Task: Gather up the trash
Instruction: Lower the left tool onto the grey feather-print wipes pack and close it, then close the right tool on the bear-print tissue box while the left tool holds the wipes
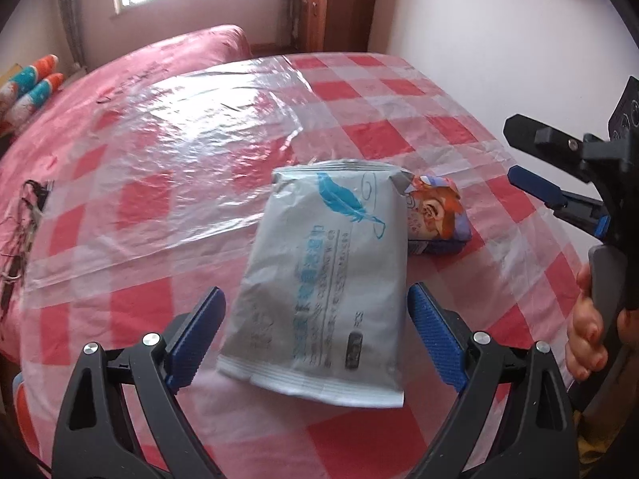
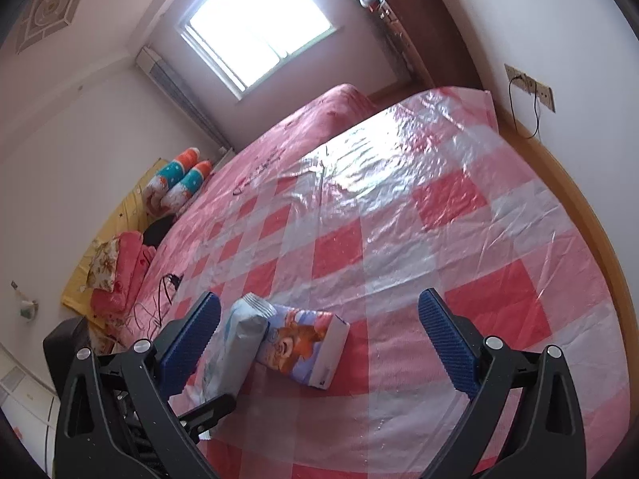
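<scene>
A grey plastic pack (image 1: 323,279) with a blue feather print lies on the red-and-white checked sheet (image 1: 359,92). My left gripper (image 1: 315,319) is open, its blue pads either side of the pack's near end, not touching. A small cartoon-printed packet (image 1: 437,215) lies just behind the pack on the right. In the right wrist view the grey pack (image 2: 239,343) leans against the cartoon packet (image 2: 303,343). My right gripper (image 2: 319,339) is open above them; it also shows in the left wrist view (image 1: 523,159).
A clear plastic film (image 1: 179,151) covers part of the sheet. Dark cables (image 1: 20,231) lie at the bed's left edge. Striped plush toys (image 2: 179,179) and pillows (image 2: 120,271) are at the left. A wooden cabinet (image 1: 327,4) stands by the far wall.
</scene>
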